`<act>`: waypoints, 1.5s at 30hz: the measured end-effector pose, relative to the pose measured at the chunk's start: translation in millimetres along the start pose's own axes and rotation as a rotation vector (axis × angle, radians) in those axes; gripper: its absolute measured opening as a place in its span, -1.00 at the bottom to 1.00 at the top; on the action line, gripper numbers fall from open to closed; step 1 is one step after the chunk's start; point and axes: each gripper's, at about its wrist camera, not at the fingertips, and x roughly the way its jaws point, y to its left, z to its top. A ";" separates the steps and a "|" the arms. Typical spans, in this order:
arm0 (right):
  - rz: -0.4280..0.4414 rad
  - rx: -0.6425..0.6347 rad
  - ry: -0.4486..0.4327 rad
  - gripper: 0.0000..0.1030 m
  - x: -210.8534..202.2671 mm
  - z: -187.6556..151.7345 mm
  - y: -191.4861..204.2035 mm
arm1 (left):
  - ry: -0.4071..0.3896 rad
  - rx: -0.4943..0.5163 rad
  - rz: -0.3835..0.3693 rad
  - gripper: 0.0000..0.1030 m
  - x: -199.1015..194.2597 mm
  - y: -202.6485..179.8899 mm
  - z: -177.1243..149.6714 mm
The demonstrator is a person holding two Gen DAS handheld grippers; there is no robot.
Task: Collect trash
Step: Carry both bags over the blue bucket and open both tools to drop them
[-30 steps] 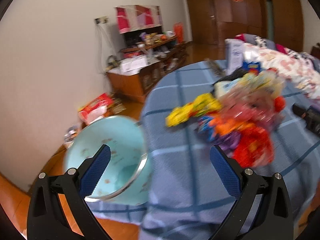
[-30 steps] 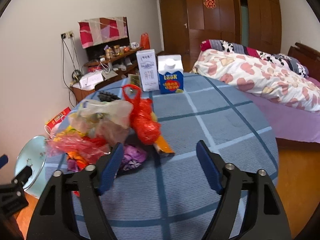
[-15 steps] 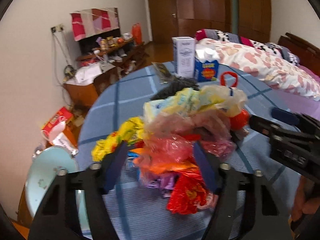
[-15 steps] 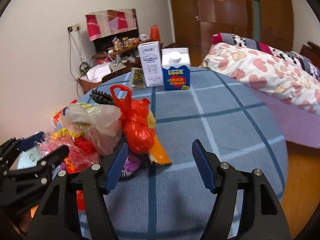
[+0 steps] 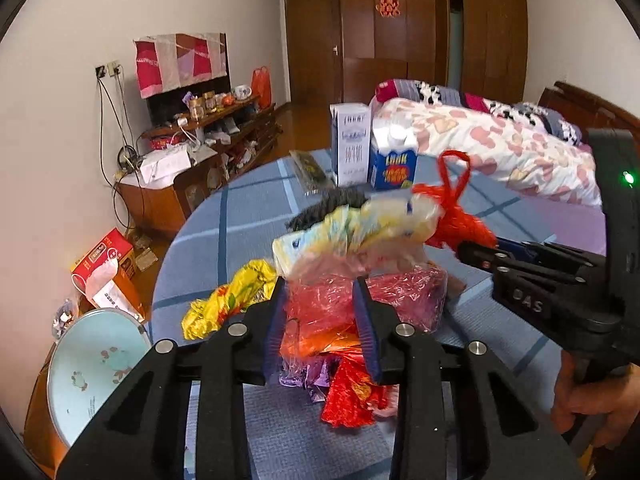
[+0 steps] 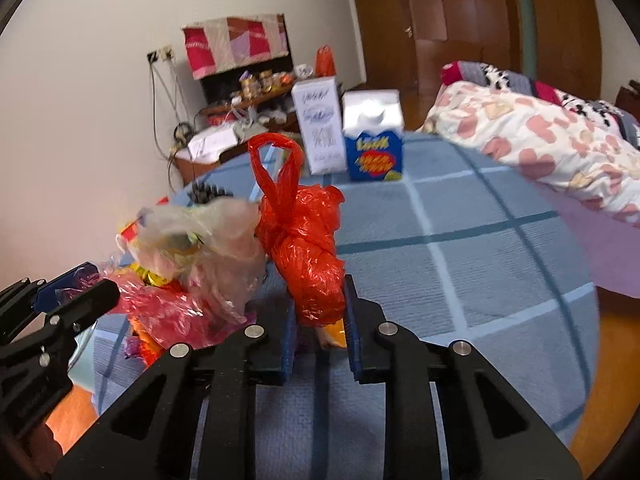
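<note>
A heap of plastic trash lies on the round table with the blue checked cloth [image 5: 240,216]. It holds pink crinkled plastic [image 5: 320,300], yellow wrappers [image 5: 228,304], a clear bag [image 6: 208,236] and a knotted red bag [image 6: 308,252]. My left gripper [image 5: 320,322] is at the heap's near side, its jaws closing with the pink plastic squeezed between the blue pads. My right gripper [image 6: 319,318] comes in from the other side, its jaws closing on the lower end of the red bag. Each gripper shows in the other's view: right gripper [image 5: 480,250], left gripper [image 6: 76,292].
A white carton [image 5: 350,148] and a blue milk carton [image 5: 394,164] stand at the table's far side, with a black brush [image 5: 328,204] behind the heap. A pale blue basin [image 5: 92,368] and a red box [image 5: 104,264] sit on the floor at left. A bed [image 5: 500,148] lies to the right.
Both grippers have closed in on the heap and their jaws have narrowed from wide to tight. The left view swung from the basin to the trash.
</note>
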 end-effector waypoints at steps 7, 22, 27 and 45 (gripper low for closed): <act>-0.067 0.032 -0.067 -0.58 -44.0 -8.4 -1.8 | -0.059 -0.022 0.040 -0.36 -39.0 4.9 1.0; -0.022 0.013 -0.083 -0.58 -77.0 -28.8 40.8 | -0.044 -0.059 0.209 -0.36 -78.0 33.8 -16.9; -0.006 -0.014 -0.089 -0.58 -80.7 -31.3 56.4 | -0.046 -0.085 0.261 -0.36 -89.9 51.8 -22.0; 0.103 -0.119 -0.063 -0.58 -75.3 -36.4 129.6 | -0.032 -0.163 0.406 -0.36 -117.9 112.9 -47.0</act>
